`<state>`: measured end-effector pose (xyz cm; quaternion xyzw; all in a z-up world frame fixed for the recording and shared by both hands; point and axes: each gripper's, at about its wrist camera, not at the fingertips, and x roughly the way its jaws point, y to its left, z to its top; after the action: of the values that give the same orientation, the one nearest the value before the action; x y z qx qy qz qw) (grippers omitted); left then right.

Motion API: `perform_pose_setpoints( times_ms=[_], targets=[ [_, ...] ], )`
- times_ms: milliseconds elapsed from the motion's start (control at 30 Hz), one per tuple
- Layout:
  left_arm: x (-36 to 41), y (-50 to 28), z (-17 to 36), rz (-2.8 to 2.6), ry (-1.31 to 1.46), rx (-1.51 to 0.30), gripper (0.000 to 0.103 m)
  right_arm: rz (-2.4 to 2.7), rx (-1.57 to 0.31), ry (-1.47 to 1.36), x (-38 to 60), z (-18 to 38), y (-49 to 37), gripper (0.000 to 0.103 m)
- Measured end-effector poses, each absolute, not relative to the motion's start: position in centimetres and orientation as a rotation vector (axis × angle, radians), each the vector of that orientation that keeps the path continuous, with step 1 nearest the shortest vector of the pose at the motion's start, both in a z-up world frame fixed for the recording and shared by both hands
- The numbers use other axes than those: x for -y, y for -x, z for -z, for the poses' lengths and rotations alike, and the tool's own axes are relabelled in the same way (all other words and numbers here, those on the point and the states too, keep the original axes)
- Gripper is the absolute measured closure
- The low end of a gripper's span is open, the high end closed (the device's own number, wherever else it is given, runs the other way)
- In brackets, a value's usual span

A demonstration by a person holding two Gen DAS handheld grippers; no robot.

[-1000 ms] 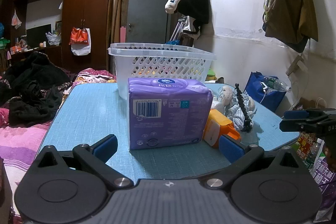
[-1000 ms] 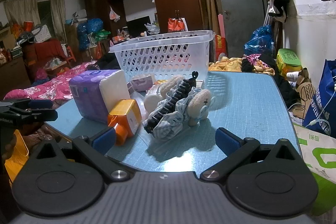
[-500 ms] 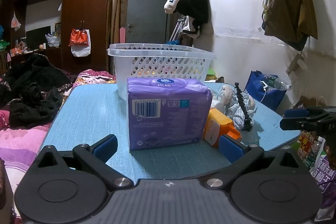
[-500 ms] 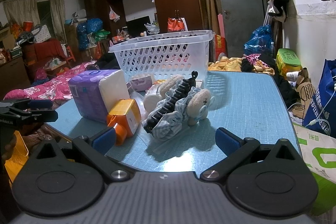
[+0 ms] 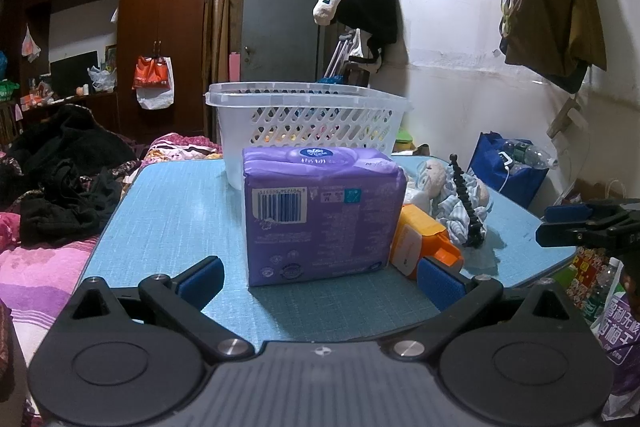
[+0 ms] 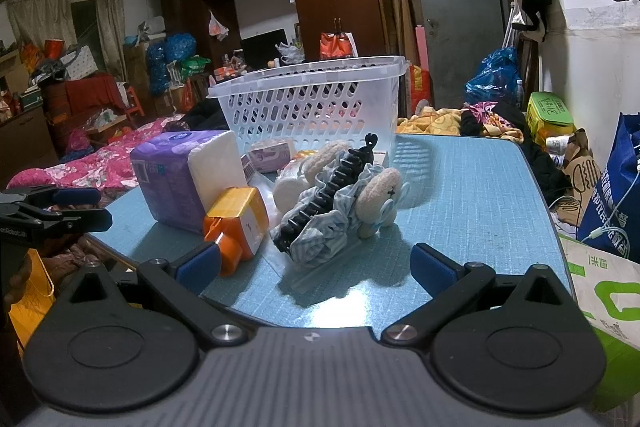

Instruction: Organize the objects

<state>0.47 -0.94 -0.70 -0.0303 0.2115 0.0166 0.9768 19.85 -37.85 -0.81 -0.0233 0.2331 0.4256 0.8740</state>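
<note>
Through the left wrist camera, our left gripper [image 5: 318, 277] is spread wide with nothing in it, and the purple pad pack [image 5: 322, 215] stands dead ahead, framed between the blue pads. It fills slightly more of the view than a second ago, so we're creeping in. The white basket [image 5: 308, 119] waits just behind it, and the orange box [image 5: 424, 241] touches the pack on the right-pad side.

Over on the right wrist camera, our right gripper [image 6: 316, 263] is equally splayed and empty, and the picture hasn't budged. The black hair claw [image 6: 328, 193] lies on the striped cloth bundle [image 6: 332, 231] straight ahead. We judge nothing is sorted yet; the pack looks like the first pick.
</note>
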Motion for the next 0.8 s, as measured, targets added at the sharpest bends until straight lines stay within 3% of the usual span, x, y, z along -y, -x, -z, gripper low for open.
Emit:
perform_pose_setpoints(
  times_ms=[800],
  targets=[
    [1.16, -0.50, 0.69, -0.036, 0.053, -0.428, 0.000, -0.883, -0.487, 0.057, 37.62, 1.08, -19.88, 0.000]
  ],
)
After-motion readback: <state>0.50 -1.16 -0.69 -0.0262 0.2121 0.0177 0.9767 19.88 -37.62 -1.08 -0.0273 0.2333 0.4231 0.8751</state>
